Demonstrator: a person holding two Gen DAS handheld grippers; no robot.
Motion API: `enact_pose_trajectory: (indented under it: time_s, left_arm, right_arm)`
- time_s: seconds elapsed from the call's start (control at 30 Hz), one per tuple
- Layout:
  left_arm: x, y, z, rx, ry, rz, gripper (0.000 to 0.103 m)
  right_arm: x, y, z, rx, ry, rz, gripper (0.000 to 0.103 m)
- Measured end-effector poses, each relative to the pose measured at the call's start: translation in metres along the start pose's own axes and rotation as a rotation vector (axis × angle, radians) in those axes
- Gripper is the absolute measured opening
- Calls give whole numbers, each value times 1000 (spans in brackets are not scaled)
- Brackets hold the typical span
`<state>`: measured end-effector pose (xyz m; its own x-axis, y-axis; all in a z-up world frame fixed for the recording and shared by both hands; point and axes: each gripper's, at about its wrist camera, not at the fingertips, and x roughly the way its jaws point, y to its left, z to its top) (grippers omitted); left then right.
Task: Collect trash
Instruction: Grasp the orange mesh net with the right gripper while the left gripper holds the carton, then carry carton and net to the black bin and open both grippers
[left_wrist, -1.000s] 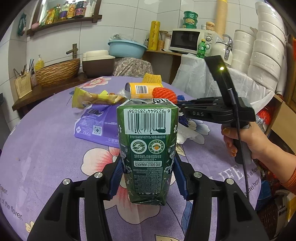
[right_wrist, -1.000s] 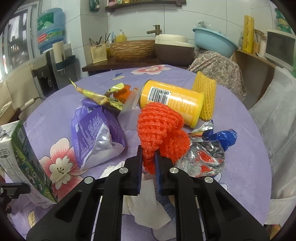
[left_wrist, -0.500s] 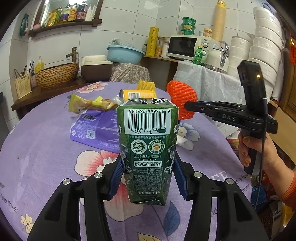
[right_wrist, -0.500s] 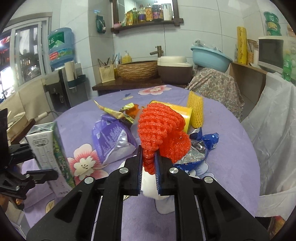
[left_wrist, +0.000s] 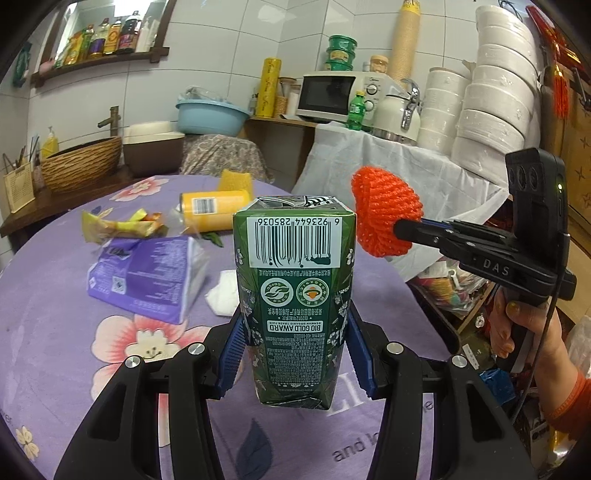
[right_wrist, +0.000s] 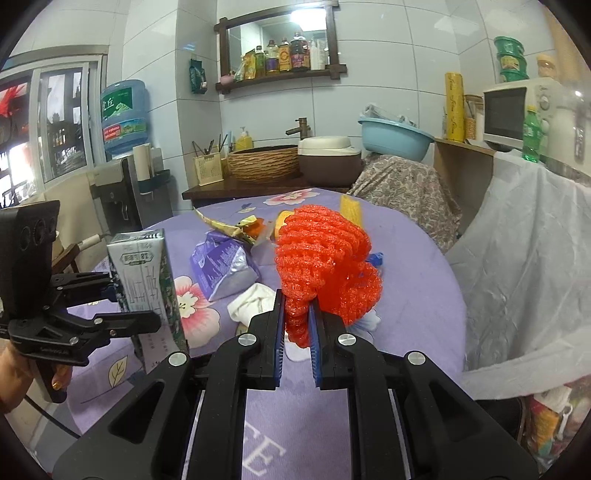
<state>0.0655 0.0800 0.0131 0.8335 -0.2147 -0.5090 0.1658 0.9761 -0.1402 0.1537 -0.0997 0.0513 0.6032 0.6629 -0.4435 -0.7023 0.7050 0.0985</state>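
Note:
My left gripper (left_wrist: 293, 349) is shut on a green drink carton (left_wrist: 295, 291) and holds it upright above the purple flowered table (left_wrist: 55, 350). The carton also shows in the right wrist view (right_wrist: 147, 284). My right gripper (right_wrist: 297, 317) is shut on an orange foam net (right_wrist: 325, 269) and holds it in the air to the right of the carton; the net also shows in the left wrist view (left_wrist: 386, 216). On the table lie a purple snack bag (left_wrist: 147, 273), a yellow can (left_wrist: 214, 210), a gold wrapper (left_wrist: 122, 225) and a white tissue (left_wrist: 221, 293).
A yellow foam net (left_wrist: 234, 182) lies behind the can. A blue foil wrapper (right_wrist: 375, 258) peeks out behind the orange net. A white-draped counter (right_wrist: 524, 266) stands right of the table. A bag of rubbish (left_wrist: 443, 291) sits on the floor beside the table's right edge.
Both grippers have lifted and pulled back from the table with their loads. The orange net has moved up and to the right, away from the trash pile.

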Motion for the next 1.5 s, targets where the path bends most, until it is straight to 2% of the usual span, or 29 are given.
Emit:
enact_pose_trajectory:
  time_s: [0.1, 0.37, 0.6, 0.73, 0.9, 1.07, 1.17, 1.23, 1.27, 1.3, 1.33, 1.5]
  left_arm:
    - [5, -12, 5, 18, -5, -17, 50]
    - [29, -44, 19, 64, -1, -89, 50]
    - [61, -81, 28, 106, 22, -176, 50]
    - [81, -106, 36, 115, 33, -231, 50]
    - [102, -136, 48, 133, 30, -289, 50]
    - [128, -166, 52, 147, 68, -328, 50]
    - [145, -180, 51, 137, 101, -353, 50]
    - [153, -188, 49, 146, 114, -354, 50]
    - [159, -194, 47, 151, 123, -357, 50]
    - [163, -197, 46, 151, 130, -361, 50]
    - [167, -200, 44, 149, 138, -366, 50]
    - [192, -214, 37, 125, 195, -381, 50]
  right_arm:
    - [-13, -14, -8, 23, -12, -36, 12]
    - [-60, -66, -32, 194, -81, -121, 12]
    - [-90, -117, -68, 290, -75, -317, 13]
    - [-80, -157, -105, 378, 4, -391, 13]
    - [-35, -207, -166, 521, 168, -387, 13]
    - [-7, -231, -219, 624, 243, -385, 13]
    - [2, -237, -235, 643, 264, -421, 14]
    - [6, -241, -242, 654, 271, -421, 20]
    - [8, -241, -244, 657, 276, -433, 38]
    - [7, -241, -245, 656, 270, -456, 63]
    - [4, -240, -246, 650, 246, -465, 69]
    - [-13, -235, -254, 686, 202, -485, 70]
